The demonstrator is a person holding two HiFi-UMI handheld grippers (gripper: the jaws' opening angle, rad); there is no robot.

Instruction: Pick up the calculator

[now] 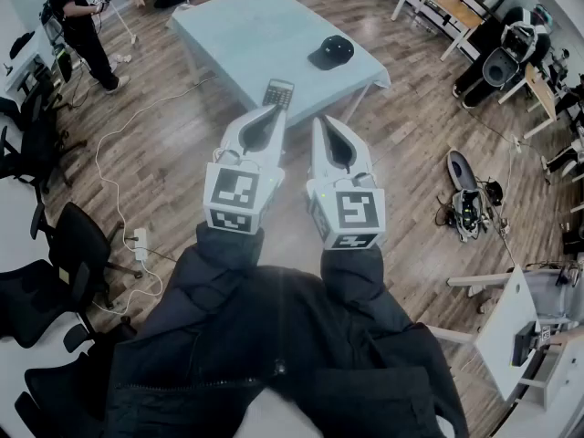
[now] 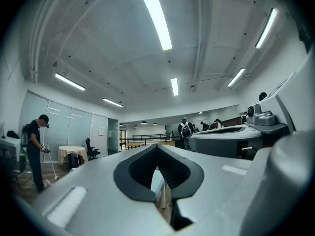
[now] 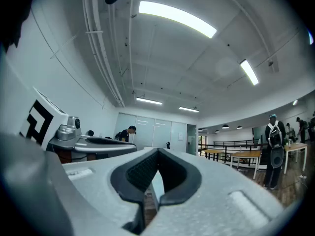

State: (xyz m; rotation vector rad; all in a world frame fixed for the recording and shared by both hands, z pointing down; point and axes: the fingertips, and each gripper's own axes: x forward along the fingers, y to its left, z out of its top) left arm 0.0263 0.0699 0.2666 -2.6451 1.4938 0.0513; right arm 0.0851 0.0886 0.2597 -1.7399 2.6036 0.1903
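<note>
The calculator [image 1: 277,93] is a dark slab with rows of keys, lying at the near edge of a light blue table [image 1: 239,27]. My left gripper [image 1: 274,112] is held level just short of that edge, its tips close to the calculator, jaws shut and holding nothing. My right gripper [image 1: 320,121] hovers beside it to the right, also shut and empty. In the left gripper view the jaws [image 2: 158,147] meet at the tip; the calculator is hidden behind them. The right gripper view shows its jaws [image 3: 157,152] closed too.
A black cap [image 1: 331,52] lies on the table's right part. Black office chairs [image 1: 68,245] stand at the left, with a cable and power strip [image 1: 140,243] on the wooden floor. A person [image 1: 80,26] stands far left. Gear [image 1: 467,199] lies on the floor at right.
</note>
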